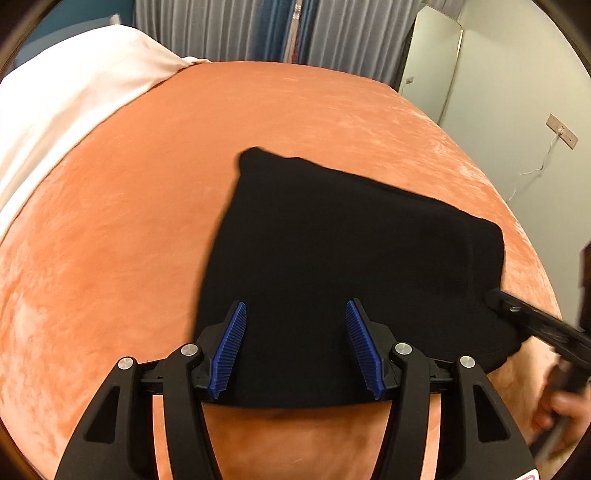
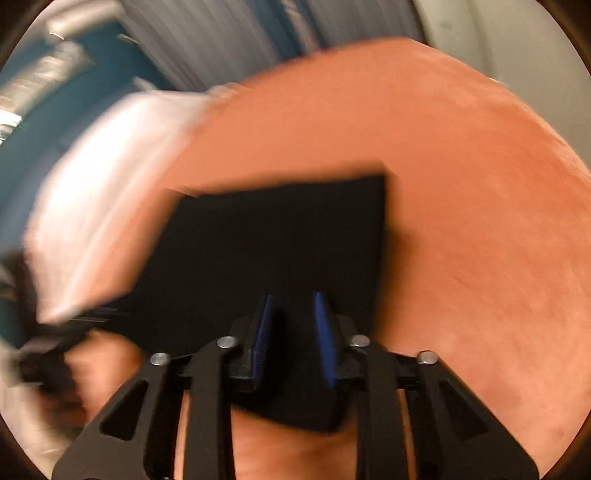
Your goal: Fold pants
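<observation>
The black pants [image 1: 332, 251] lie folded into a compact block on the orange bed cover [image 1: 129, 229]. My left gripper [image 1: 295, 314] is open, its blue pads spread wide over the near edge of the pants, holding nothing. My right gripper [image 2: 293, 306] has its blue pads partly closed around the near corner of the pants [image 2: 280, 240], with a fold of black cloth between them. The right wrist view is blurred by motion. The right gripper also shows in the left wrist view [image 1: 495, 297] at the right corner of the pants.
A white pillow or sheet [image 1: 62, 110] lies at the far left of the bed. Curtains [image 1: 258, 29] hang behind the bed. A mirror [image 1: 436, 55] and a wall socket [image 1: 561, 131] are at the right.
</observation>
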Demonstrator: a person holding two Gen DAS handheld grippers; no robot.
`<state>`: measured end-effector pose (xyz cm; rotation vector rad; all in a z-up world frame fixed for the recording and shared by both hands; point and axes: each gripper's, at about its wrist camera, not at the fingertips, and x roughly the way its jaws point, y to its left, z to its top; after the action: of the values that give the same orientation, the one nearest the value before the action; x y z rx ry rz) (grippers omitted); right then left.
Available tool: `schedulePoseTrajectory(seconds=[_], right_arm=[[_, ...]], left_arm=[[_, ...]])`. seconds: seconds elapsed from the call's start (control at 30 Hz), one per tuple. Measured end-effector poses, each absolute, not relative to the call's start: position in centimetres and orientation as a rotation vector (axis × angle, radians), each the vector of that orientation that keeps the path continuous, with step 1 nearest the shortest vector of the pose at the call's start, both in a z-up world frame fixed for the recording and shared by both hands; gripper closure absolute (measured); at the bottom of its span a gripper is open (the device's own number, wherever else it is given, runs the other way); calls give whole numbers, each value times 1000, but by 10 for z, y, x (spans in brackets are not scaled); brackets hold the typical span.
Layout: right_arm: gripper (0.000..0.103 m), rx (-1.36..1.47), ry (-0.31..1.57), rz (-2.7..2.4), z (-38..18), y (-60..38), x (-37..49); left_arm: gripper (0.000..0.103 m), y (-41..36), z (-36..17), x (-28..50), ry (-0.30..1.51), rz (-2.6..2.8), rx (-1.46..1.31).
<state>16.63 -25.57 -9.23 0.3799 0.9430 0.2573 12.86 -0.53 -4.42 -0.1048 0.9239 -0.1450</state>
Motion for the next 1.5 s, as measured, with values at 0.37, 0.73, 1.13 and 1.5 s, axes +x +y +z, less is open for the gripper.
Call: schedulePoseTrajectory(seconds=[0.37, 0.73, 1.13, 1.5], right_arm=[[95, 119, 976, 587, -17, -59, 232], [103, 159, 1145, 492, -99, 34, 326], [101, 177, 975, 194, -95, -151, 157], [89, 228, 938, 161, -93, -207, 116]], left_arm=[[40, 66, -67, 106, 931, -83, -175], [40, 74, -71, 110, 962, -134, -152], [40, 60, -63, 92, 923, -40, 7], [31, 28, -47, 72, 892, 9, 100]])
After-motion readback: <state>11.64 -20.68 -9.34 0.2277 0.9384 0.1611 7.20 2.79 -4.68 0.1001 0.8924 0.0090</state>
